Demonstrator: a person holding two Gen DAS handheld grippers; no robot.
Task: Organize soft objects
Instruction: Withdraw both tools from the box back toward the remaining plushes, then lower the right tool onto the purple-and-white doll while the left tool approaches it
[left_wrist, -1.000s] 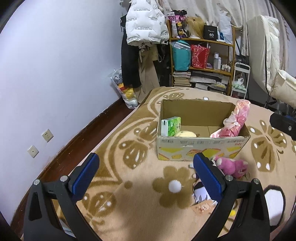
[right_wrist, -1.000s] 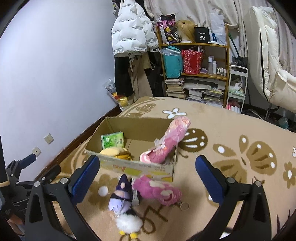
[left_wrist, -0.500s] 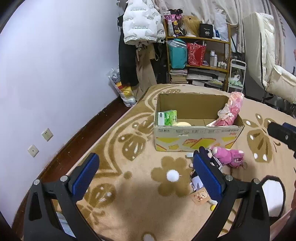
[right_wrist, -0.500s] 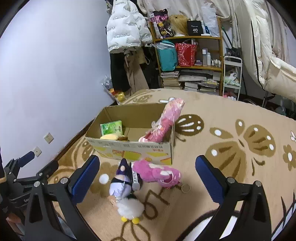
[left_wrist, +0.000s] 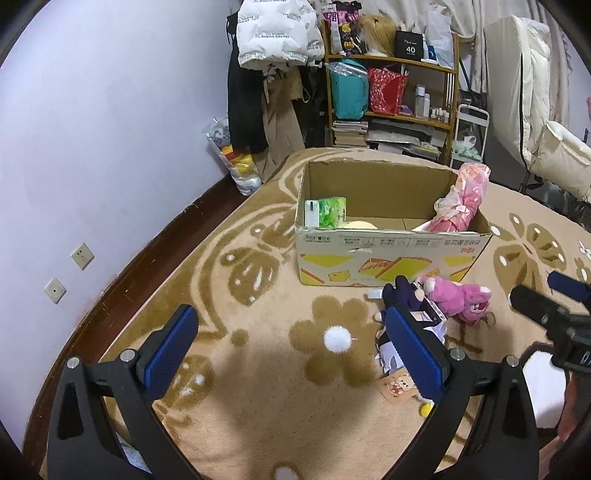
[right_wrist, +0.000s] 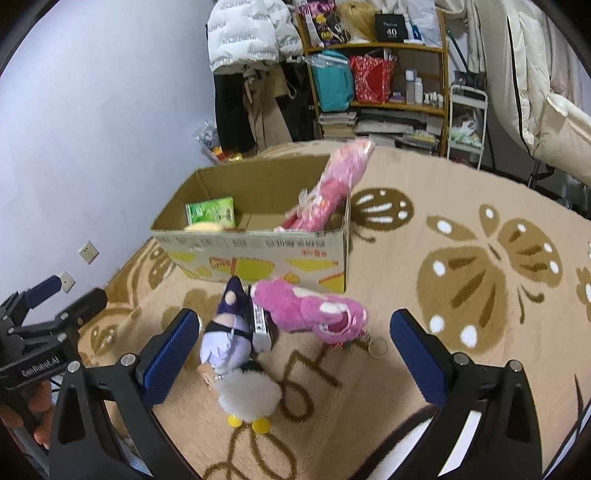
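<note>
Three soft toys lie on the rug just in front of the box (right_wrist: 258, 254): a purple doll (right_wrist: 225, 339), a white pom duck (right_wrist: 245, 395) and a pink plush (right_wrist: 310, 314). I judge I'm at the reach-in step. My left tongs (left_wrist: 295, 354) hang wide and empty over bare rug; my right tongs (right_wrist: 295, 358) gape wide above the toys, touching nothing. Next I'd lower the right tongs and close on one toy.
</note>
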